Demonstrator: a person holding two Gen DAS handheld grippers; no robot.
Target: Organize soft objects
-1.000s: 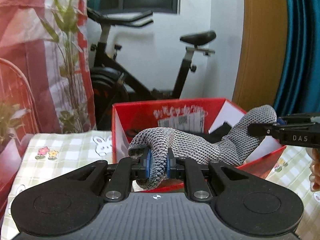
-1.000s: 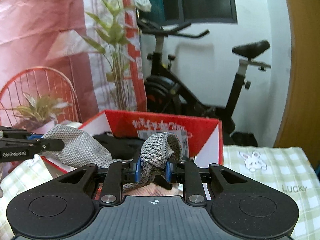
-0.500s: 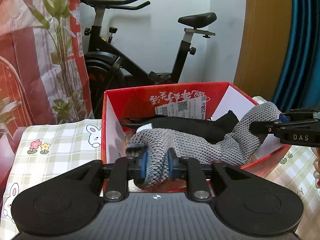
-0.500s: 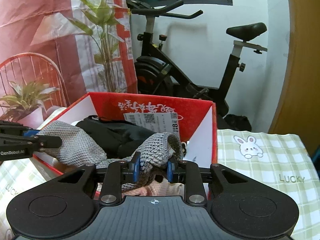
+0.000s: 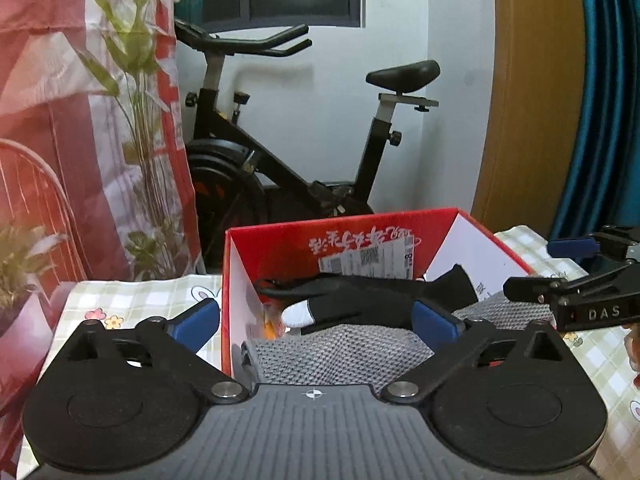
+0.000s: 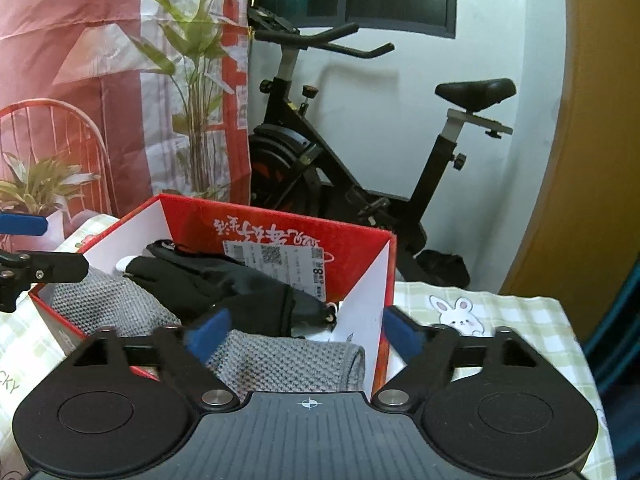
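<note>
A grey knitted cloth point(image 5: 332, 360) lies loose in the red cardboard box point(image 5: 360, 236), over its near side, beside a black glove point(image 5: 360, 304) with a white fingertip. My left gripper point(image 5: 316, 320) hangs just above the cloth, its jaws opening wide, the blue pads clear of it. In the right wrist view the same grey cloth point(image 6: 280, 360) rests below my right gripper point(image 6: 304, 332), whose jaws are also opening and touch nothing. The black glove point(image 6: 208, 276) lies further in the red box point(image 6: 352, 256). Each gripper's tip shows at the other view's edge.
The box stands on a table with a green checked rabbit-print cloth point(image 6: 480, 316). Behind it are a black exercise bike point(image 5: 280, 152), a tall potted plant point(image 5: 140, 120), a red wire chair point(image 6: 60, 148) and a wooden door frame point(image 5: 528, 100).
Both grippers were shut on the grey cloth, holding it stretched over the box. Both have since let go and spread wide, and the cloth has dropped into the box.
</note>
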